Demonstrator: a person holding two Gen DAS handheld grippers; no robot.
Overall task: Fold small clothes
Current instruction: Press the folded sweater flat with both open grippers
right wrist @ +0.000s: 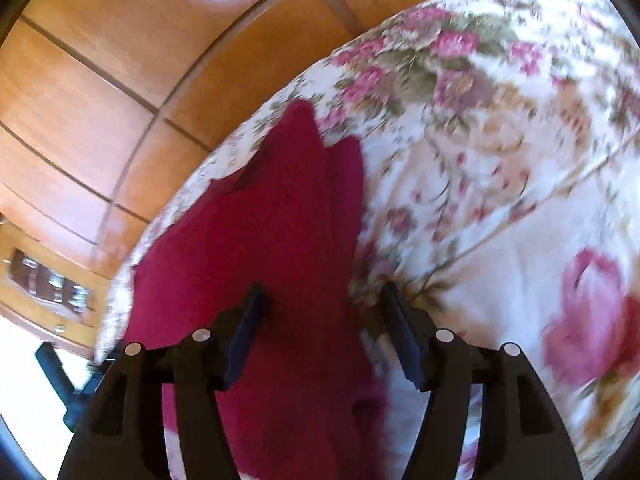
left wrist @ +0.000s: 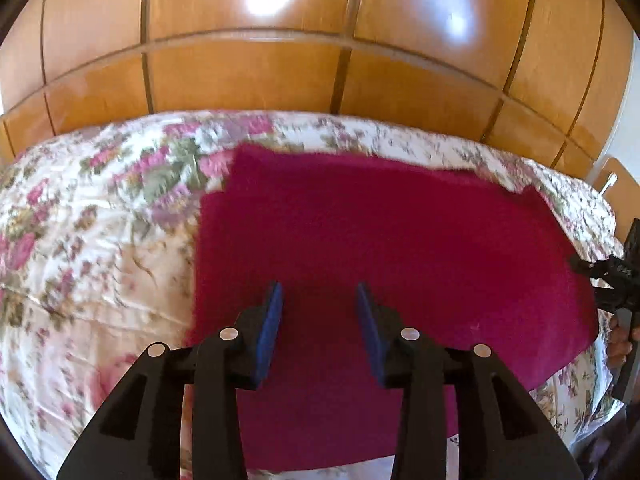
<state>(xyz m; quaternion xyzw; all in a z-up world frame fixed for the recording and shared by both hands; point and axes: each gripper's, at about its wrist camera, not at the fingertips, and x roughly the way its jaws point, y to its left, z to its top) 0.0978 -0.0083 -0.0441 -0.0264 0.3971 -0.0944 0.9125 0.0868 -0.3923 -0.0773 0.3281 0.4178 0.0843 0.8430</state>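
Observation:
A dark red garment (left wrist: 380, 248) lies folded flat on a floral bedspread (left wrist: 92, 240). My left gripper (left wrist: 320, 294) is open and empty, hovering above the garment's near left part. In the right wrist view the same red garment (right wrist: 272, 240) shows as a long folded shape on the bedspread (right wrist: 500, 200). My right gripper (right wrist: 324, 294) is open and empty above the garment's right edge. The right gripper also shows at the right edge of the left wrist view (left wrist: 616, 276), beside the garment; its jaws cannot be made out there.
A wooden wardrobe (left wrist: 280, 72) with panelled doors stands behind the bed. In the right wrist view the wardrobe (right wrist: 100, 92) fills the upper left, and a black object (right wrist: 60, 380) shows at the lower left off the bed's edge.

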